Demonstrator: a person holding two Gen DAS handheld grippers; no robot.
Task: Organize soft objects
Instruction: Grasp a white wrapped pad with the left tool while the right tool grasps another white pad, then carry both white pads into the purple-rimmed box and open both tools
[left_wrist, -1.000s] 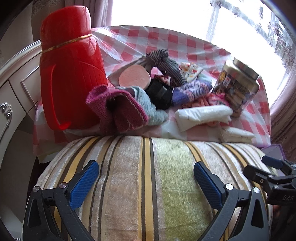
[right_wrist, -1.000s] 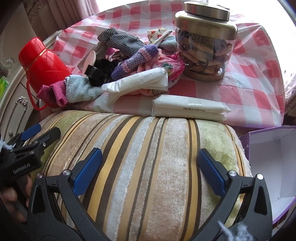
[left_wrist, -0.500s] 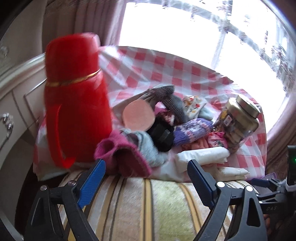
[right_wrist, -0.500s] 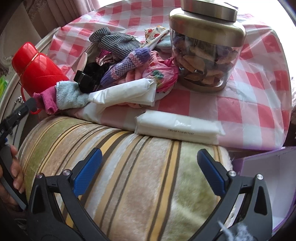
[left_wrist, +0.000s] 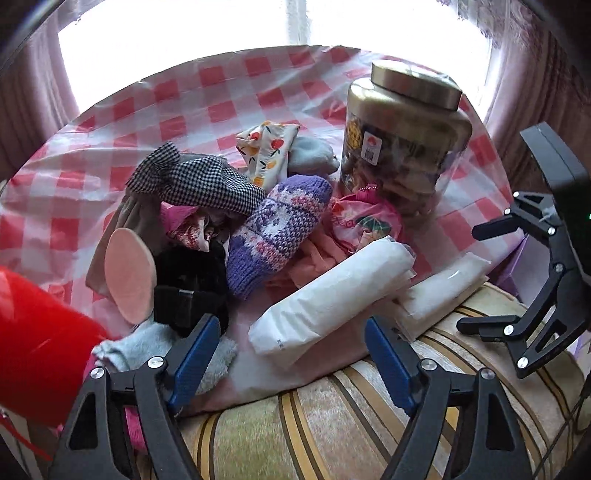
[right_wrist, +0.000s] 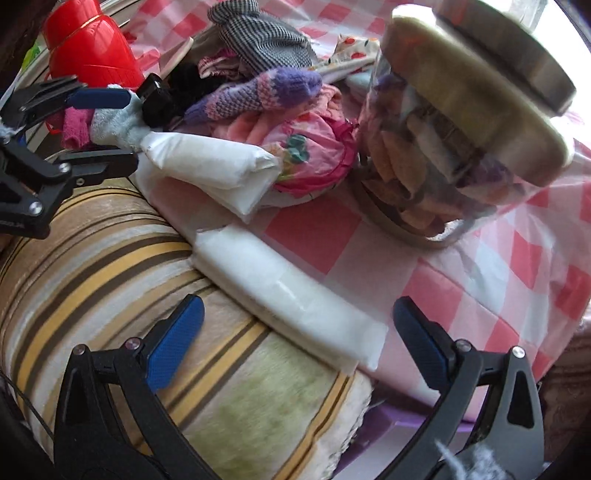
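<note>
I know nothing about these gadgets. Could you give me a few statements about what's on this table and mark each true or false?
1. Both tools, left and right, are open and hold nothing. True.
2. The big jar has no lid. False: a metal lid is on it.
3. The purple knitted sock lies on the pile of soft things. True.
4. The tablecloth is blue striped. False: it is red and white checked.
5. Two white packets lie at the table's near edge. True.
6. The red flask is by the jar. False: the pile is between them.
</note>
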